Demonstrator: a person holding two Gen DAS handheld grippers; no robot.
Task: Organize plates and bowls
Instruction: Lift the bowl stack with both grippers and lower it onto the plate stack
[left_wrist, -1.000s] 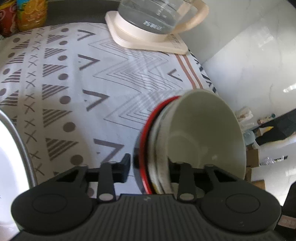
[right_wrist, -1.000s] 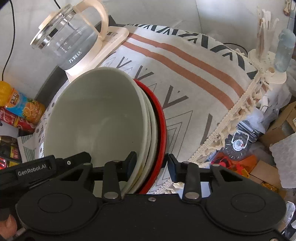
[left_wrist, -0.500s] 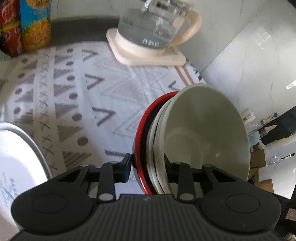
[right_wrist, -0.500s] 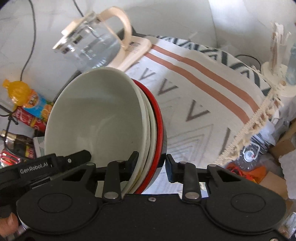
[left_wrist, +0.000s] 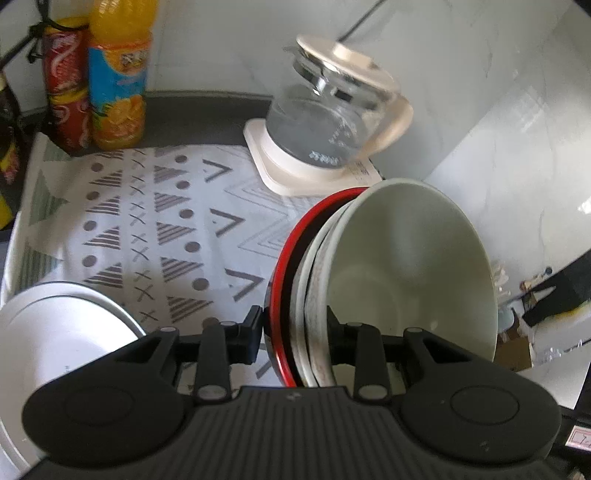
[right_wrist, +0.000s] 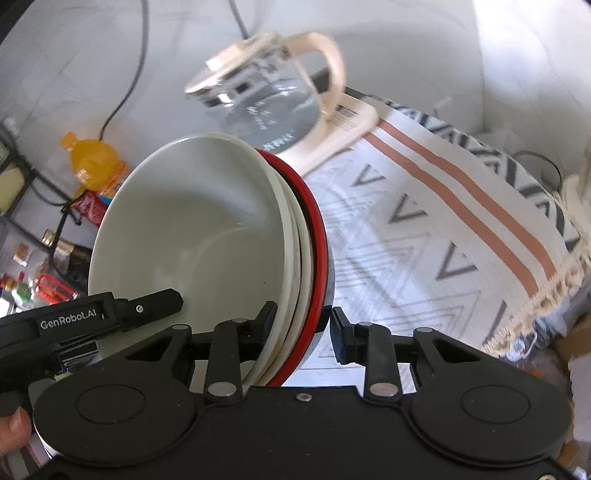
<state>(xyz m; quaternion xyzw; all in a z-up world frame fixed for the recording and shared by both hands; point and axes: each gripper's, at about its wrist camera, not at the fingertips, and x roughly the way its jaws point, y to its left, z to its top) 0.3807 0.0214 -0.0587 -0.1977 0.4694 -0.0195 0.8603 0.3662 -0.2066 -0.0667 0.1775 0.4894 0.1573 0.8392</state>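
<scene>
A nested stack of bowls (left_wrist: 406, 280), pale cream ones inside a red-rimmed outer bowl (left_wrist: 291, 254), is held on edge above the patterned tablecloth. My left gripper (left_wrist: 293, 332) is shut on its rims from one side. My right gripper (right_wrist: 303, 328) is shut on the same stack (right_wrist: 192, 236) from the other side; the red rim (right_wrist: 317, 243) sits between its fingers. A white plate (left_wrist: 55, 339) lies on the cloth at the lower left of the left wrist view.
A glass kettle on a cream base (left_wrist: 325, 125) stands at the back of the table, also in the right wrist view (right_wrist: 273, 103). An orange juice bottle (left_wrist: 118, 77) and a red can (left_wrist: 66, 85) stand at the back left. The tablecloth's fringed edge (right_wrist: 546, 295) hangs at right.
Both grippers have lifted the bowl stack higher and tilted back; more of the kettle, bottles and white plate has come into view. The grip on the stack has not changed.
</scene>
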